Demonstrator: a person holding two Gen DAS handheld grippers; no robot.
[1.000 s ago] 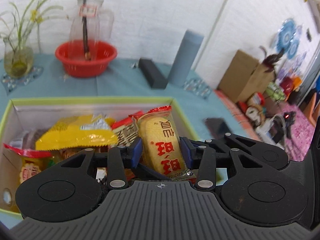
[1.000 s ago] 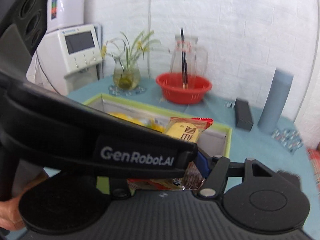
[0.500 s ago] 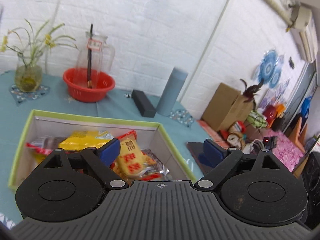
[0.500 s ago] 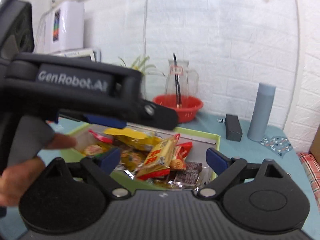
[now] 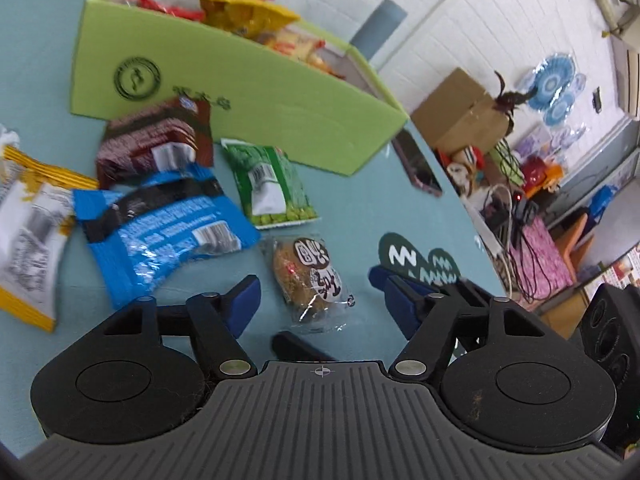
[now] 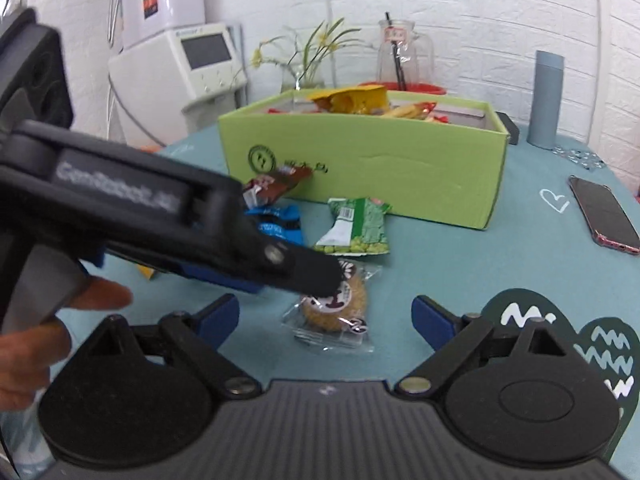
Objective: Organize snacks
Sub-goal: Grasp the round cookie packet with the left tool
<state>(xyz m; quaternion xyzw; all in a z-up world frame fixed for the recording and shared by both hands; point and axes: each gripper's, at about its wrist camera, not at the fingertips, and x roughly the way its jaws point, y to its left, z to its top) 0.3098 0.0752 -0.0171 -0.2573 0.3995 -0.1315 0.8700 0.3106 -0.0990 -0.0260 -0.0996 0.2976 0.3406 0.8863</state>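
Observation:
A green box [image 5: 248, 92] holds several snacks, also seen in the right wrist view [image 6: 400, 168]. On the teal table in front of it lie a round cake in a clear wrapper [image 5: 310, 276] [image 6: 334, 308], a green pea packet [image 5: 268, 184] [image 6: 354, 228], a blue packet [image 5: 160, 228], a brown packet [image 5: 156, 144] and a yellow-white packet [image 5: 28, 240]. My left gripper [image 5: 316, 300] is open, low over the table, with the cake between its fingers. My right gripper [image 6: 326, 316] is open, just in front of the cake. The left gripper's body [image 6: 160, 224] crosses the right wrist view.
A phone [image 6: 604, 216] lies on the table to the right of the box. A grey flask [image 6: 546, 100], a red bowl with a glass jug [image 6: 404, 64] and a flower vase [image 6: 308, 68] stand behind the box. The table's edge is close on the right.
My left gripper let go of the orange rice-cracker packet in the box, opened, and dropped down to the loose snacks in front of it. My right gripper lowered too.

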